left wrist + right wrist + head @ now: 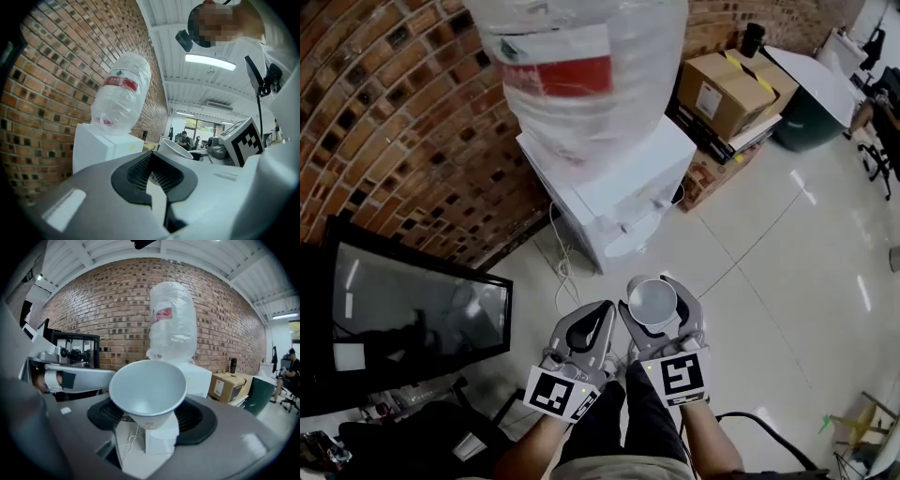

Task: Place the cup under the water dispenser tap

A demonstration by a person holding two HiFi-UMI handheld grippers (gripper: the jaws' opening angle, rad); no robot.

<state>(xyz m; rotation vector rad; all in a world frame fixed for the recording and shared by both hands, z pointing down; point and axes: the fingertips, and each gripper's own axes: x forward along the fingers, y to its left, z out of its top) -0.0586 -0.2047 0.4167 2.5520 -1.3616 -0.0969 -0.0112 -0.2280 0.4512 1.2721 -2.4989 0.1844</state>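
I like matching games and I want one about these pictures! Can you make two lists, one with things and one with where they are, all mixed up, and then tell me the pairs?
Things:
1. white paper cup
2. big clear plastic water bottle with a red label
3. brown cardboard box

Places:
A. by the brick wall, to the right of the dispenser in the head view
B. gripped between the jaws of the right tool
C. upside down on top of the white water dispenser

Pairs: 1-B, 2-C, 3-A
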